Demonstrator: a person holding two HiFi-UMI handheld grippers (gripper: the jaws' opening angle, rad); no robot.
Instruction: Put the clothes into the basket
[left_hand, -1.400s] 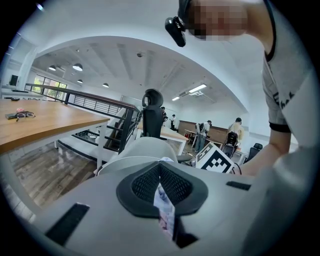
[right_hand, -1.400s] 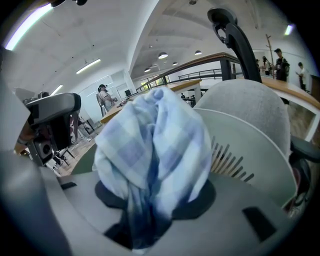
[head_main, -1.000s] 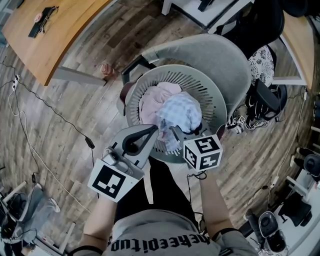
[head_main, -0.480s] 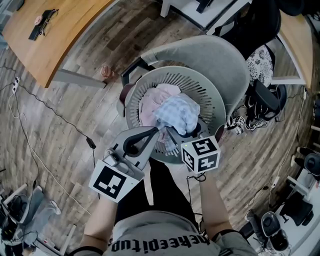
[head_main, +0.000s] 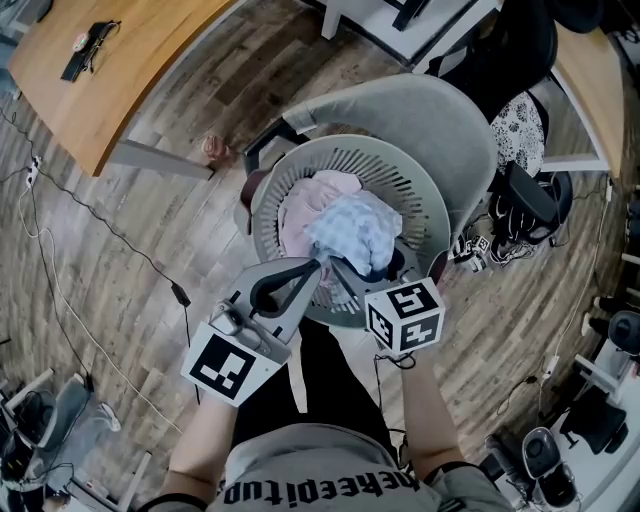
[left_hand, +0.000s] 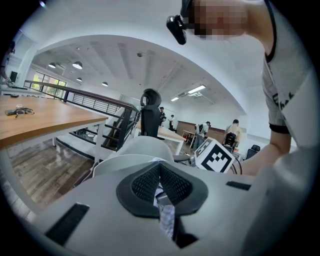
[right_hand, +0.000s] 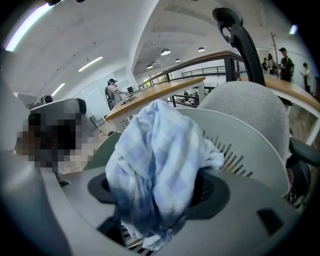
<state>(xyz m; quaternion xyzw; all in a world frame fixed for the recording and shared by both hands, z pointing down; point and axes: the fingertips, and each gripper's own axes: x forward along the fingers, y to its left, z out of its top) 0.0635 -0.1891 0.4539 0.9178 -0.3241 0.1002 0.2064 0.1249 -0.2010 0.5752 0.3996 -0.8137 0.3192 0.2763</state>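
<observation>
While the right gripper (right_hand: 159, 192) is opening its jaws, the blue-and-white checked cotton cloth (head_main: 355, 228) sits bunched between them. It is draped over the pads rather than pinched.

The cloth lies inside the round grey slatted plastic basket (head_main: 428, 195), toward its six o'clock side. It rests on a pale pink garment (head_main: 300, 205) that fills the nine-to-eleven o'clock sector. The basket stands on the seat of a grey upholstered chair (head_main: 445, 115).

The left gripper (head_main: 318, 268) reaches the cloth from seven o'clock with its jaws together. A narrow strip of checked fabric appears to be nipped between them, though only a sliver shows.

For a clean release:
1. Open the right jaws fully so the fabric can slide off both pads.
2. Release the left pinch before lifting. Otherwise the strip is likely to drag the cloth over the rim at six o'clock.
3. Withdraw both grippers upward, then check that no fold hangs outside the rim.
</observation>
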